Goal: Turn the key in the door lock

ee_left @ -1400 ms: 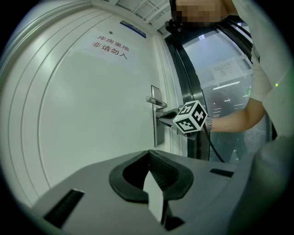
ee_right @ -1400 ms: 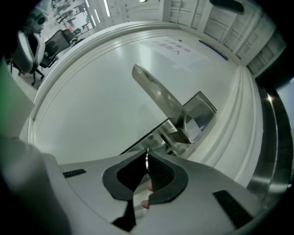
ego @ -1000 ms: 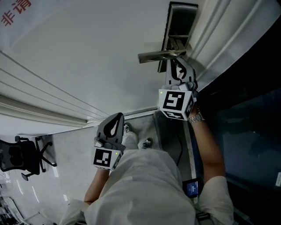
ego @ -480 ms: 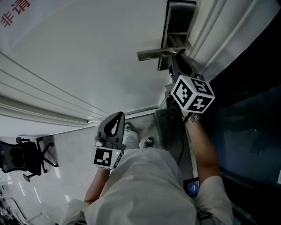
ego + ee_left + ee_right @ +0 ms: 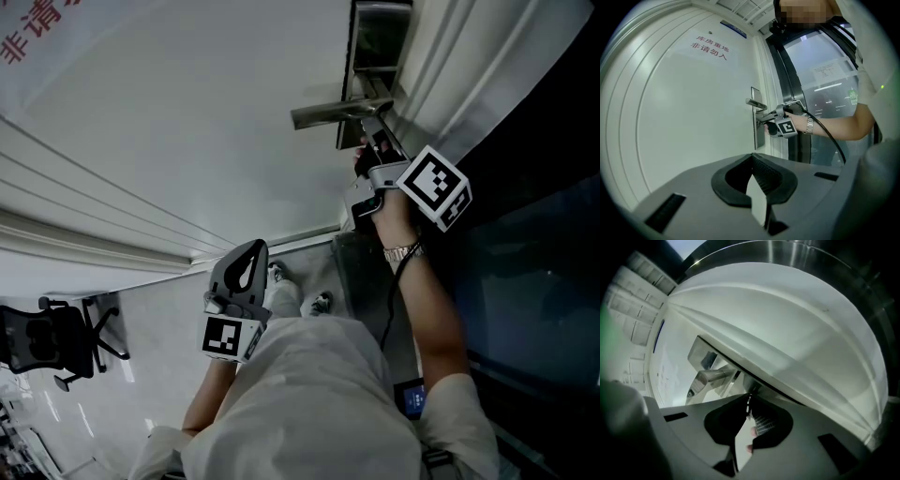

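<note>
Right gripper (image 5: 370, 142) fingers clamp key (image 5: 748, 404) in door lock (image 5: 758, 133) below lever handle (image 5: 328, 114), left gripper (image 5: 248, 251) fingers are closed on nothing.

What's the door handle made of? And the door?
The door handle looks like brushed silver metal: grey with bright glints. The door is smooth, painted white; wood or metal underneath, I can't tell.
</note>
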`<state>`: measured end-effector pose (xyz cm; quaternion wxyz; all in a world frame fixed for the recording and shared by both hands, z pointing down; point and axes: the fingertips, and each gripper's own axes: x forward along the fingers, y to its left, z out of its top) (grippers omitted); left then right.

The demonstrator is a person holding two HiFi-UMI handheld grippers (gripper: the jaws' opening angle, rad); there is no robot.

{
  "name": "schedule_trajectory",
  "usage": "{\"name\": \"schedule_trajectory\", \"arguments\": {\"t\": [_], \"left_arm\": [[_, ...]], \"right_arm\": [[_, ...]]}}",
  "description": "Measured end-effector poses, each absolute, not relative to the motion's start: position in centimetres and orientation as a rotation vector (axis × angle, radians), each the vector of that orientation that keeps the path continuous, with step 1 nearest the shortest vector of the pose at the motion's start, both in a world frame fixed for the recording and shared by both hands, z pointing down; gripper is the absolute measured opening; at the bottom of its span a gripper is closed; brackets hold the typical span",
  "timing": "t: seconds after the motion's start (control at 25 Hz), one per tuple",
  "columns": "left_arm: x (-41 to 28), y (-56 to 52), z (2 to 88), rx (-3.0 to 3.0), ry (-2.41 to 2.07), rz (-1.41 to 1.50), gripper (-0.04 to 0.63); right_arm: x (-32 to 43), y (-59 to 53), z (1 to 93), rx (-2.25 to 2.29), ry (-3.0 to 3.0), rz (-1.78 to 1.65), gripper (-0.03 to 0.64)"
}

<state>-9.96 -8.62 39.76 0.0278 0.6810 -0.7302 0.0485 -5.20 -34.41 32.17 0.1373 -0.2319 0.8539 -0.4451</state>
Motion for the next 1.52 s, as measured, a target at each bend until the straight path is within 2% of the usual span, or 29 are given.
{"name": "schedule_trajectory", "arguments": {"t": [0.24, 0.4, 0.48, 0.6, 0.72, 0.84, 1.04, 1.2, 1.4, 1.52], "left_arm": [[-10.1, -8.5, 39.9, 2.099, -2.253, 0.152, 0.005], [-10.5, -8.3, 39.9, 2.082, -2.26, 0.16, 0.005], [-10.5, -8.1, 40.4, 2.08, -2.249, 0.183, 0.005], [-10.3, -8.3, 40.4, 2.094, -2.244, 0.181, 0.005], [-10.1, -8.5, 40.2, 2.1, -2.244, 0.179, 0.005], [-10.0, -8.7, 40.3, 2.103, -2.235, 0.173, 0.005], [-9.7, -9.0, 40.5, 2.113, -2.221, 0.179, 0.005], [-9.6, -9.2, 40.2, 2.106, -2.231, 0.17, 0.005], [-9.5, -9.3, 40.3, 2.112, -2.23, 0.163, 0.005], [-9.4, -9.2, 40.5, 2.105, -2.226, 0.18, 0.005]], "right_arm": [[-5.0, -34.7, 32.8, -0.497, 2.112, -1.657, 0.014], [-5.1, -34.8, 32.9, -0.48, 2.111, -1.655, 0.015], [-5.1, -34.8, 32.6, -0.489, 2.187, -1.591, 0.045], [-5.2, -34.4, 31.5, -0.475, 2.342, -1.445, 0.143], [-4.9, -33.9, 30.7, -0.608, 2.634, -1.088, 0.172], [-4.7, -32.9, 30.2, -0.764, 2.894, -0.6, 0.176], [-5.1, -31.8, 30.4, -0.872, 3.081, -0.057, 0.176], [-5.6, -31.2, 30.8, -0.974, 3.161, 0.471, 0.176], [-6.0, -31.1, 31.2, -1.181, 3.021, 1.331, 0.175], [-6.5, -31.3, 31.7, -1.203, 2.975, 1.563, 0.175]]}}
